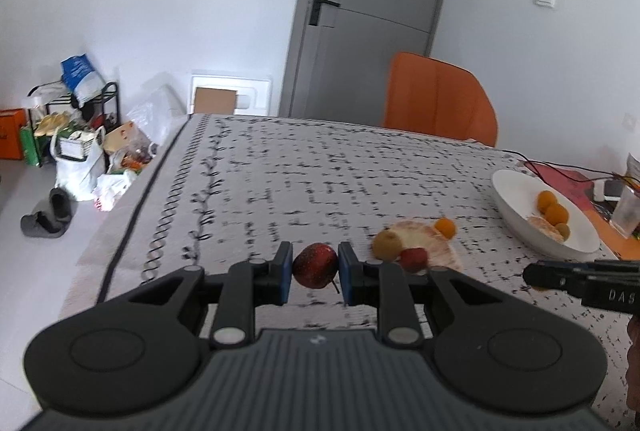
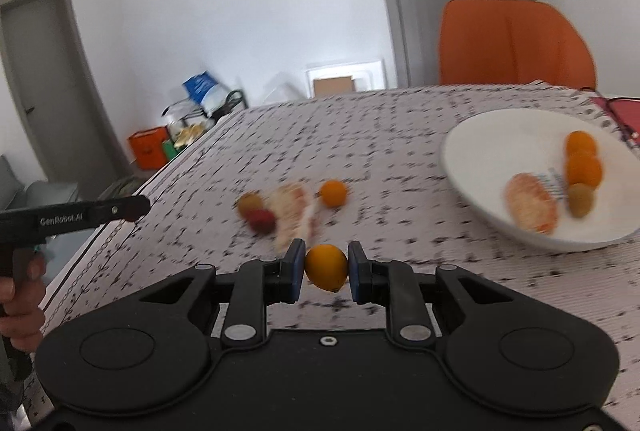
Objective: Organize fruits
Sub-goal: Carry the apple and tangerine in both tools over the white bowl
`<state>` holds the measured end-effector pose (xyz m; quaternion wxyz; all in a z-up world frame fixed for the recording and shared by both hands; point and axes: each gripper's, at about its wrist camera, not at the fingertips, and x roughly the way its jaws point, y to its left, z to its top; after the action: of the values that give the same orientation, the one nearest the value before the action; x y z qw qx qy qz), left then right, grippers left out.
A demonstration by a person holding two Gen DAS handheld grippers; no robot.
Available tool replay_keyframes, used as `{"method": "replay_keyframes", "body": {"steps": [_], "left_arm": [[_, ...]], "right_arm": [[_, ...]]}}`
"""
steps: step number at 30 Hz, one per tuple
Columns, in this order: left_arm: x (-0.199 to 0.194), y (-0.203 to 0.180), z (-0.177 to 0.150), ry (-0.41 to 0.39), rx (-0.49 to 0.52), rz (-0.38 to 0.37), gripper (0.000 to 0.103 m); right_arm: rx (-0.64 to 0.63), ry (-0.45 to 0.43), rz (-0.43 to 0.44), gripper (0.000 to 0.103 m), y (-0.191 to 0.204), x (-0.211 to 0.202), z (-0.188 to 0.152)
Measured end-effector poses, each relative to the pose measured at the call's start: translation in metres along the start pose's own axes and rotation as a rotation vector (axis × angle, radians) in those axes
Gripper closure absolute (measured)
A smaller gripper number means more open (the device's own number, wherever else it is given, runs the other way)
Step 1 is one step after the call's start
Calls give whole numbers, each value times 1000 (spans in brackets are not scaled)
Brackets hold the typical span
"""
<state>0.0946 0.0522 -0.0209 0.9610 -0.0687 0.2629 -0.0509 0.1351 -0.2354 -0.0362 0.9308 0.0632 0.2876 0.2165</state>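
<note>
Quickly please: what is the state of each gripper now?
Left gripper: closed, holding the dark red fruit.
Right gripper: closed, holding the orange fruit.

Dark red apple [image 1: 315,265], stem down, clamped off the cloth. Orange [image 2: 326,267] clamped likewise. On cloth: kiwi [image 1: 387,244], small red fruit [image 1: 414,258], orange citrus [image 1: 445,227], peeled segment [image 1: 424,237]. White bowl [image 2: 480,151]: two oranges, a kiwi, a peeled piece.
</note>
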Motion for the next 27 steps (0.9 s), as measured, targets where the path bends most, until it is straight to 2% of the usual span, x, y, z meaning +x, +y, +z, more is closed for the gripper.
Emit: {"method": "replay_keyframes", "body": {"steps": [10, 27], "left_arm": [[15, -41, 11, -6, 64, -71, 80], [51, -107, 27, 9, 129, -159, 80]], "right_arm": [[54, -67, -65, 82, -35, -17, 5], [136, -106, -133, 82, -95, -29, 10]]}}
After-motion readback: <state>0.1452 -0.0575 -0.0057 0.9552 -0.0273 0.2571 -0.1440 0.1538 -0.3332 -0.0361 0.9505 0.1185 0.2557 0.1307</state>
